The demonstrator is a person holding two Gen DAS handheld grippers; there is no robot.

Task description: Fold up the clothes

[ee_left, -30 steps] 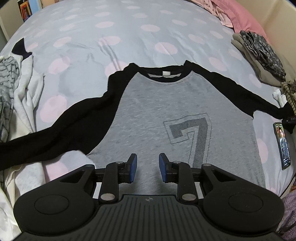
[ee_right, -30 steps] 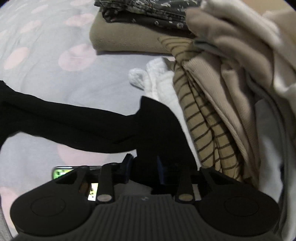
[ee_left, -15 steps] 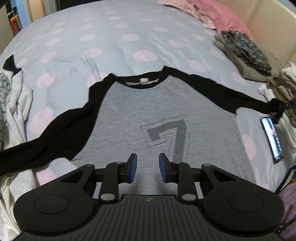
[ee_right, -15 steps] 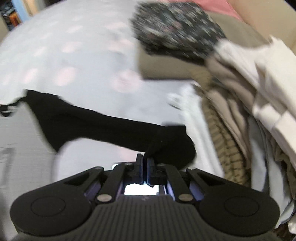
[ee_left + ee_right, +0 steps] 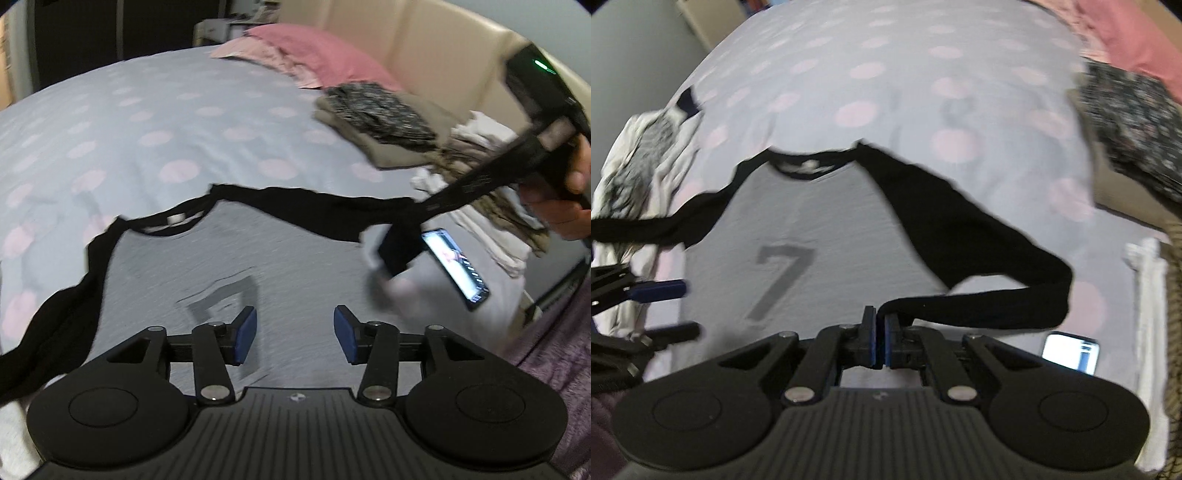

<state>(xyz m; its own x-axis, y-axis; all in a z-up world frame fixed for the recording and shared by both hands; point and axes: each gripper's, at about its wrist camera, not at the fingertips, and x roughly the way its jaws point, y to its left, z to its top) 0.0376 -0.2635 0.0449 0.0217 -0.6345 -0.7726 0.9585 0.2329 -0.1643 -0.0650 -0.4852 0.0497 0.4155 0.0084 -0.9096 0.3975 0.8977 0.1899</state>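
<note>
Shirt (image 5: 827, 236): grey body with a dark "7" printed on the chest, black collar and black long sleeves; laid face up on the bed (image 5: 155, 122), which is covered by a pale lilac sheet with pink dots.

Right sleeve (image 5: 964, 236): lifted off the bed at its cuff end and drawn in a taut black band toward the shirt's body.

Right gripper (image 5: 880, 334): jaws closed on the sleeve's cuff; seen in the left wrist view as a blurred black tool held by a hand (image 5: 570, 206).

Left gripper (image 5: 291, 332): held above the shirt's lower front; jaws have just been opening and stand apart, with nothing between the blue pads.

Left sleeve (image 5: 55, 332): spread out flat, trailing off to the side.

Phone (image 5: 456, 267): screen lit, lying on the bed beside the shirt.

Folded clothes (image 5: 376, 110): a stack by the pink pillow (image 5: 325, 55).

Unfolded heap (image 5: 646, 158): pale garments at the opposite side of the bed.
</note>
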